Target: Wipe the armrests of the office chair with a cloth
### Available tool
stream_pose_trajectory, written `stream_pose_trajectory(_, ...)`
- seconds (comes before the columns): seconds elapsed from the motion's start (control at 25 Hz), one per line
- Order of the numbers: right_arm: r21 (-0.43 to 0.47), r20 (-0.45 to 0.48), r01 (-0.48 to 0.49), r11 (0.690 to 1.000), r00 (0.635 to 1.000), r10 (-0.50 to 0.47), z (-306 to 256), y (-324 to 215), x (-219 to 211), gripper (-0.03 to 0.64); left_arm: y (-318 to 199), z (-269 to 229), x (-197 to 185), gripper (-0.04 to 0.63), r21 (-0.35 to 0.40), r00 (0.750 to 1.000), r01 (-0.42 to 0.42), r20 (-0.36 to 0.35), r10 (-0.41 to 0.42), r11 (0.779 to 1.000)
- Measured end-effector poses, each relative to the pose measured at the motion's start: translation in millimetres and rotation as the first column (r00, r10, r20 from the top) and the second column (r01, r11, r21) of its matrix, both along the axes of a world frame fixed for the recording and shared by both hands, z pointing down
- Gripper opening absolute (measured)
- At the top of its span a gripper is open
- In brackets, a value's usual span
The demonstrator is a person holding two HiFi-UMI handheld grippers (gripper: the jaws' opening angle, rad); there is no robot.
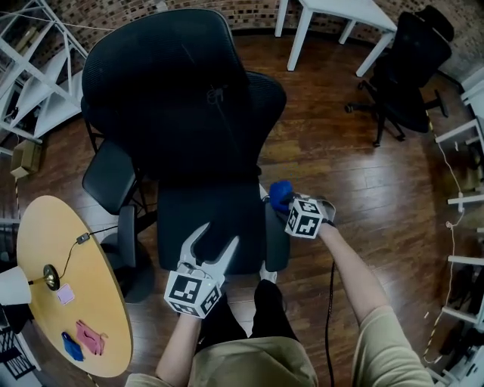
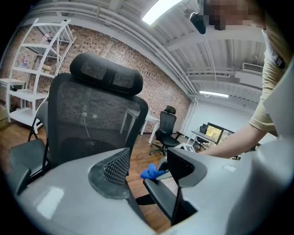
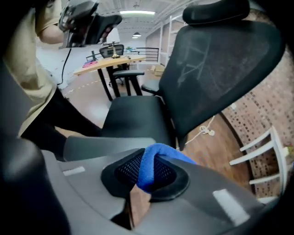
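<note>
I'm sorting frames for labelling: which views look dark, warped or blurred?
Head view: dim, the black office chair nearly featureless, edges bowed. Left gripper view: strong fisheye, ceiling light glaring. Right gripper view: soft, even the near blue cloth.

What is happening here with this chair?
A person with a gripper in each hand is working on an office chair. The right gripper is shut on a blue cloth and holds it at the far end of the armrest on the person's right. The left gripper is empty, with its jaws apart, over the front of the seat.
</note>
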State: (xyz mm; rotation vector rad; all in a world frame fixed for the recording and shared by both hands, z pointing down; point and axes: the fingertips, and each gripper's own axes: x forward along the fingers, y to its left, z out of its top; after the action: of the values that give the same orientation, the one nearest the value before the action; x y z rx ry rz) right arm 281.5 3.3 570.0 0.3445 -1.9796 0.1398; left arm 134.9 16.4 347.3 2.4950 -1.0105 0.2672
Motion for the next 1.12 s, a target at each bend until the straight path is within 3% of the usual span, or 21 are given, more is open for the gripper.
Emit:
stream_pose_trajectory(0.16, 0.043, 0.076, -0.075, 0.996, 0.995, 0.071, 9, 37, -5, 0.032, 3, 2, 7, 0.242, -0.014, 1.000, -0.010, 0.000, 0.010, 1.000)
stream_pose_trajectory(0.32, -0.037, 0.148, 0.047, 0.998, 0.988, -0.041, 6, 129, -28, 0.032, 8, 6, 18, 0.242, -0.031, 1.000, -0.029, -0.005, 0.029, 0.999)
stream_pose_trajectory(0.48, -0.152, 0.206, 0.168, 0.974, 0.969, -0.135, 6, 234, -54, 0.032, 16, 9, 29, 0.242, -0.035, 0.998, -0.061, -0.012, 0.060, 0.998)
stream_pose_trajectory(0.6, -0.208, 0.267, 0.151, 0.966, 0.959, -0.093, 0, 269, -65, 0.032, 20, 7, 32, 0.242, -0.036, 0.997, -0.073, -0.011, 0.073, 0.997)
stream_pose_trajectory(0.68, -0.169, 0.316, 0.014, 0.985, 0.948, 0.040, -19, 245, -55, 0.032, 21, 2, 33, 0.242, -0.034, 0.997, -0.078, -0.005, 0.078, 0.996)
stream_pose_trajectory(0.76, -0.070, 0.356, -0.176, 0.982, 0.915, 0.189, -49, 187, -28, 0.032, 22, 2, 31, 0.242, -0.022, 0.997, -0.082, -0.003, 0.082, 0.996)
stream_pose_trajectory(0.88, 0.095, 0.369, -0.407, 0.908, 0.862, 0.348, -89, 85, 27, 0.032, 21, 2, 24, 0.242, -0.014, 0.997, -0.072, 0.004, 0.072, 0.997)
stream_pose_trajectory(0.96, 0.187, 0.335, -0.452, 0.872, 0.864, 0.376, -99, 28, 53, 0.032, 20, -2, 21, 0.242, -0.018, 0.998, -0.060, 0.012, 0.060, 0.998)
stream_pose_trajectory(1.0, 0.213, 0.304, -0.440, 0.872, 0.878, 0.369, -95, 7, 60, 0.032, 21, -4, 20, 0.242, -0.020, 0.998, -0.056, 0.016, 0.056, 0.998)
stream_pose_trajectory(1.12, 0.166, 0.230, -0.358, 0.919, 0.920, 0.316, -59, -20, 54, 0.032, 23, -6, 20, 0.242, -0.019, 0.998, -0.053, 0.026, 0.053, 0.998)
